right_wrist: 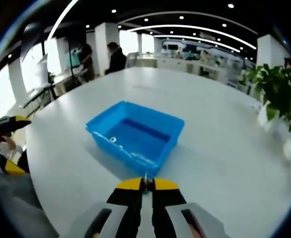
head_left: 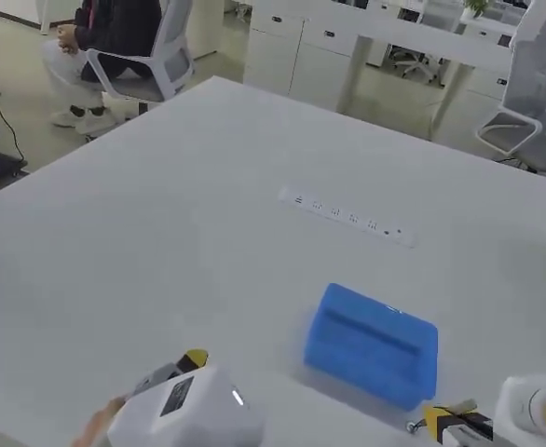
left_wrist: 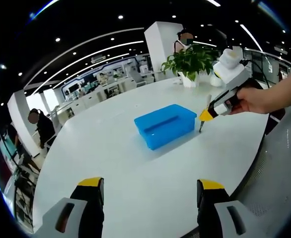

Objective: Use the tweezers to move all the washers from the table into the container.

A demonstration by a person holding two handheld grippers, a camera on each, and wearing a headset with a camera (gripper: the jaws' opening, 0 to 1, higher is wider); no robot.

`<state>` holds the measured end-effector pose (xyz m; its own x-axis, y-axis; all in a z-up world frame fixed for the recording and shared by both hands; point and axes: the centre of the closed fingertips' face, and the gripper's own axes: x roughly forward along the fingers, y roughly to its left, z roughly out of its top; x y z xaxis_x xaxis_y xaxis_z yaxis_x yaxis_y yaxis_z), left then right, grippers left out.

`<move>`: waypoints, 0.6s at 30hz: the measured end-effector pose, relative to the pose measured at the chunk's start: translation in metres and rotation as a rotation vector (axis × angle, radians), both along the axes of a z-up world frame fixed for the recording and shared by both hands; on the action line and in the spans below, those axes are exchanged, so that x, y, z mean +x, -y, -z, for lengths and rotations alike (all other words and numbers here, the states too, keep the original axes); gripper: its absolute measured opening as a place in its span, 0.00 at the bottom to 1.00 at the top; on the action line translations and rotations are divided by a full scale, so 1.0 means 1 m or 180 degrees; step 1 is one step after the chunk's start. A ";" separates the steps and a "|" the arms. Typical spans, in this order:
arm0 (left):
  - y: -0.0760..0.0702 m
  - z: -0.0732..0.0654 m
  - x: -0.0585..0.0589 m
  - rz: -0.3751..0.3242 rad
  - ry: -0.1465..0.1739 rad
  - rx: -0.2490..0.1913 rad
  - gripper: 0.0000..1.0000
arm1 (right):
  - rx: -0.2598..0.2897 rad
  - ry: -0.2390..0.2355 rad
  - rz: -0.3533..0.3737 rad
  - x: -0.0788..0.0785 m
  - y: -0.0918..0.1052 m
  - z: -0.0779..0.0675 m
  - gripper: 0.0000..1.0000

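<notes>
Container [right_wrist: 123, 152], a glossy blue rectangular tub, sat on the smooth white table [right_wrist: 225, 148]. Left gripper [left_wrist: 150, 191] hovered with its jaws spread wide, holding nothing. Right gripper [right_wrist: 145, 184] pinched thin metal tweezers [right_wrist: 145, 177] just before the tub's near wall. One small washer [right_wrist: 113, 140] lay inside.

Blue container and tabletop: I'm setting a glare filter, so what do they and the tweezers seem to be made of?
The blue container is likely moulded plastic, semi-glossy: uniform saturated colour, rounded rim, soft highlights. The tabletop is even white and smooth with a soft sheen, probably laminate; its core is not visible. The tweezers look thin and grey, probably metal, but too small to be sure.
</notes>
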<state>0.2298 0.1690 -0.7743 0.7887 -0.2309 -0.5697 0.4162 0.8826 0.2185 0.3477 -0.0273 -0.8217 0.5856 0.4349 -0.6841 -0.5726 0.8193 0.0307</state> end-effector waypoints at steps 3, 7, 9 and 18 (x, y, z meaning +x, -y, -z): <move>-0.001 0.000 0.000 -0.0011 -0.0004 0.0009 0.78 | 0.0036 -0.0019 -0.0009 -0.004 -0.001 -0.003 0.03; -0.002 0.000 0.000 -0.0022 0.0000 0.0016 0.77 | 0.0020 -0.0001 -0.0142 -0.013 -0.006 -0.010 0.03; -0.002 0.000 0.000 -0.0019 0.0002 0.0016 0.78 | 0.0036 0.0007 -0.0208 -0.020 -0.010 -0.017 0.03; -0.002 0.000 0.000 -0.0018 0.0014 0.0017 0.77 | 0.0162 0.0109 -0.0379 -0.030 -0.028 -0.048 0.03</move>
